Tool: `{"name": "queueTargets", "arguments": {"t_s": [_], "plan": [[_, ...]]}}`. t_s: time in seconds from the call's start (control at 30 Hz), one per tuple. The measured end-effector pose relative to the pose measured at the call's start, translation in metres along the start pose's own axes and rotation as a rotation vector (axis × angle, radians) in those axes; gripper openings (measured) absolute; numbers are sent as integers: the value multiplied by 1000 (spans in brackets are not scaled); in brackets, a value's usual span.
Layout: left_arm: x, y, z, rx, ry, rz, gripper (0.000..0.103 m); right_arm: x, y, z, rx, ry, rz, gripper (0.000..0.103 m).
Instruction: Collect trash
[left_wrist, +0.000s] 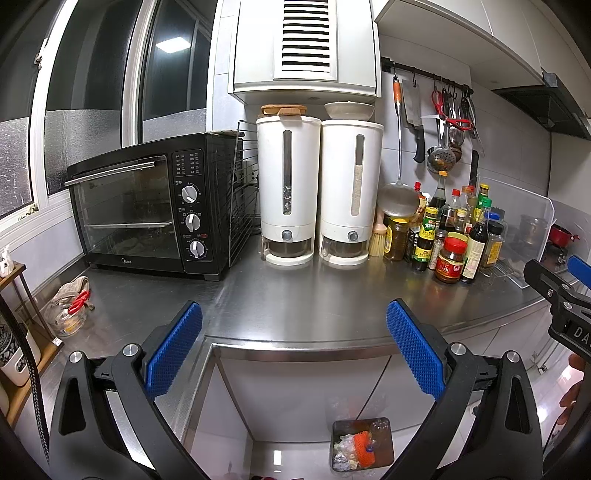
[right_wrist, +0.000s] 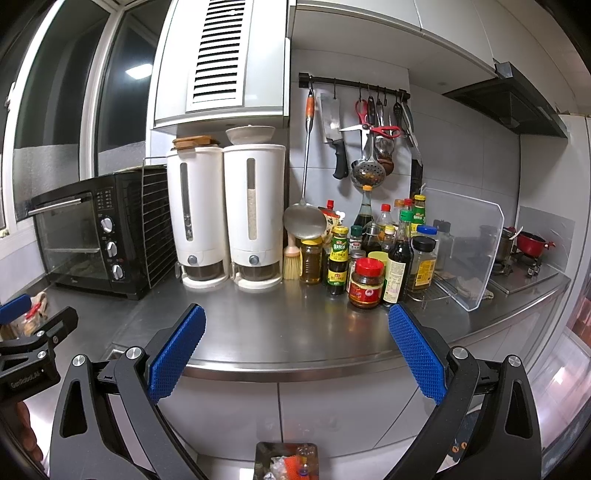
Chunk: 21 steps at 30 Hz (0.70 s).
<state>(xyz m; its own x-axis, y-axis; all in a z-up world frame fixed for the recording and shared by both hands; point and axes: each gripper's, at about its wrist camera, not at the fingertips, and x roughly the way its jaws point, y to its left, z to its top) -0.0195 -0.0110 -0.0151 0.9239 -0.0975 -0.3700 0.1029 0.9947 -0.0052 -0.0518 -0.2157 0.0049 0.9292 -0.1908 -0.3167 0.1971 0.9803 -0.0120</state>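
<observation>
Left gripper (left_wrist: 294, 345) and right gripper (right_wrist: 296, 348), fingers spread, empty, above steel worktop (left_wrist: 295, 295); trash bin (left_wrist: 362, 448) below on floor.

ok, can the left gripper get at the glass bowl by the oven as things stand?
Probably yes. The left gripper is open and empty, and the glass bowl sits on bare counter left of it, in front of the oven. A cloth drapes behind it.
</observation>
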Motion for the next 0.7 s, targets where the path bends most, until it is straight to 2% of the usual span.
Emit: {"name": "queueTargets", "arguments": {"t_s": [0.7], "plan": [[1, -1, -1, 10, 3, 14, 95, 6, 6, 1, 12, 9, -16, 100]]}}
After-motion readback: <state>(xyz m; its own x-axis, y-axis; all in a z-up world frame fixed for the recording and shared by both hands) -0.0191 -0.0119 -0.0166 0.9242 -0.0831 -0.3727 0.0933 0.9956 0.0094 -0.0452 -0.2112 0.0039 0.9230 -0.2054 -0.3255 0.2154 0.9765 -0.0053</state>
